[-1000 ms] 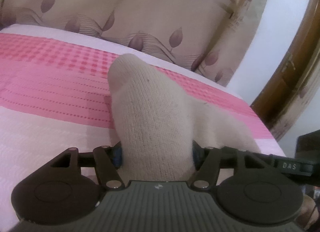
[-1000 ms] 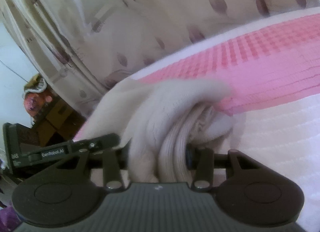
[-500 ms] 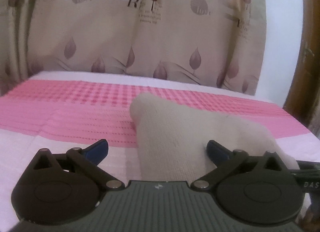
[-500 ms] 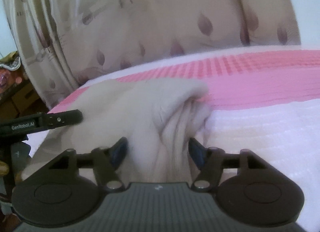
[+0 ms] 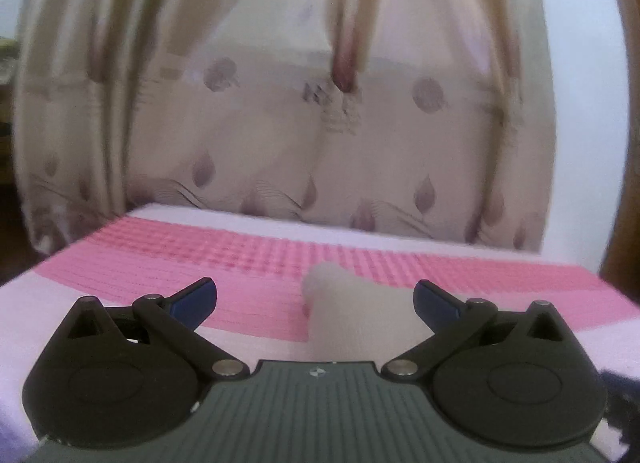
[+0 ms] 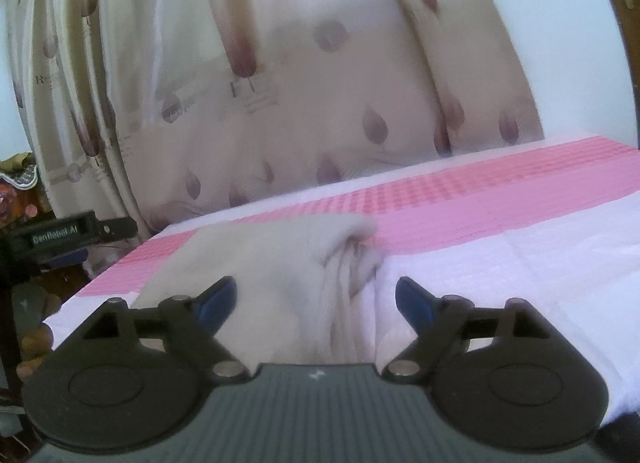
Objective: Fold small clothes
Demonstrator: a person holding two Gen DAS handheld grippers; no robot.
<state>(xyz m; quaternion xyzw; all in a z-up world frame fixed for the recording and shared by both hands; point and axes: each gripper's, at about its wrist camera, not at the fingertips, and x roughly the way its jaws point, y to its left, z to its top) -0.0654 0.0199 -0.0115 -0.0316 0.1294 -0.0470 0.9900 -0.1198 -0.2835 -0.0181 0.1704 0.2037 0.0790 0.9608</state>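
Left gripper (image 5: 314, 297) spread wide, empty. Right gripper (image 6: 314, 301) jaws opening, pads clear of cloth. Beige knit garment (image 6: 280, 263) lies bunched on pink-and-white bedspread (image 6: 520, 203), just ahead of both. Advice: back straight off, avoid snagging fold. Curtain (image 5: 320, 123) beyond.

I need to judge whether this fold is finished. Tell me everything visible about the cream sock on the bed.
The cream sock is a soft knit, folded over on itself, with ribbed layers bunched at its right side in the right wrist view. It lies on the bed cover, across the border of the pink band and the white part. No pad touches it: it lies between the jaws of the left gripper, which stand wide, and of the right gripper, which are opening.
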